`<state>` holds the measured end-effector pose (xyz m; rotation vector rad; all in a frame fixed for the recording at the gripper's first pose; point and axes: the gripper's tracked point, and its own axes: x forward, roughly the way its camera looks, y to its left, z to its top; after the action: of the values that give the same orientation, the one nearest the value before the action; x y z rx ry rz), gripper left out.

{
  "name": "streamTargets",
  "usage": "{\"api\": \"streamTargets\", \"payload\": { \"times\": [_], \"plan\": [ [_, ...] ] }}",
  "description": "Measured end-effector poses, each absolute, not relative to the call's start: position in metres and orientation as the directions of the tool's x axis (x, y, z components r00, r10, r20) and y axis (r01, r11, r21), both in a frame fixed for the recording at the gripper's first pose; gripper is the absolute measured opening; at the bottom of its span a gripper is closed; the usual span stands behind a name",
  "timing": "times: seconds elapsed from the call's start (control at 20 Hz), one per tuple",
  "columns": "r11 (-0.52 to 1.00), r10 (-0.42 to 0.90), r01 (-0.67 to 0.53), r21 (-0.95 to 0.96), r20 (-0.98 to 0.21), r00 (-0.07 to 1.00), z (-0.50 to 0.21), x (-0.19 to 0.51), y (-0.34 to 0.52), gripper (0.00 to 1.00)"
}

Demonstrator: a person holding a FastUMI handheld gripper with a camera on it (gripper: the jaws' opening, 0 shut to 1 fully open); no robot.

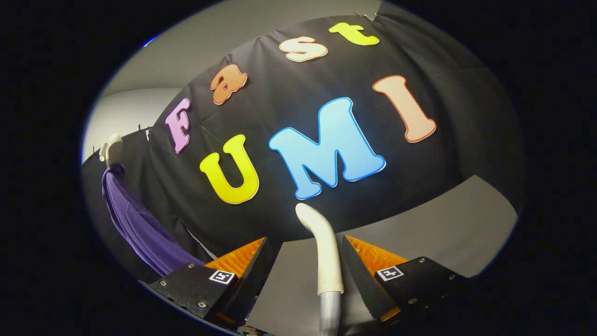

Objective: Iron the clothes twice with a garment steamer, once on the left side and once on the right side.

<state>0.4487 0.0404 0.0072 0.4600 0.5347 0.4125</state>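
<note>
Two fingers of the gripper point(305, 261) are standing spread, released, around the white curved plastic steamer handle point(324, 254), touching only on the right. The purple ribbed garment point(140, 226) is hanging far left, so the pickup step is probably underway; next, closing firmly.

The steamer point(325, 252) stands between the tongs' point(304, 245) spread fingers, its lower hose cut off at the bottom, and whether either finger touches it cannot be told. The purple garment point(140, 224) is partly hidden behind the left finger point(238, 261), its hanger point(112, 148) mostly covered.
</note>
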Motion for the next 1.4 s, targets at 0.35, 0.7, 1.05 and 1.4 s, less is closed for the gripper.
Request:
{"api": "streamTargets", "payload": {
  "times": [0.35, 0.7, 1.05, 1.4],
  "plan": [
    [0.764, 0.556, -0.200, 0.614, -0.468, 0.687, -0.038, 0.474, 0.048, 0.94],
    [0.676, 0.656, -0.141, 0.724, -0.503, 0.562, -0.072, 0.479, 0.064, 0.93],
    [0.583, 0.726, -0.050, 0.811, -0.493, 0.480, -0.089, 0.482, 0.078, 0.81],
    [0.475, 0.764, 0.047, 0.878, -0.439, 0.472, -0.091, 0.488, 0.079, 0.43]
  ]
}}
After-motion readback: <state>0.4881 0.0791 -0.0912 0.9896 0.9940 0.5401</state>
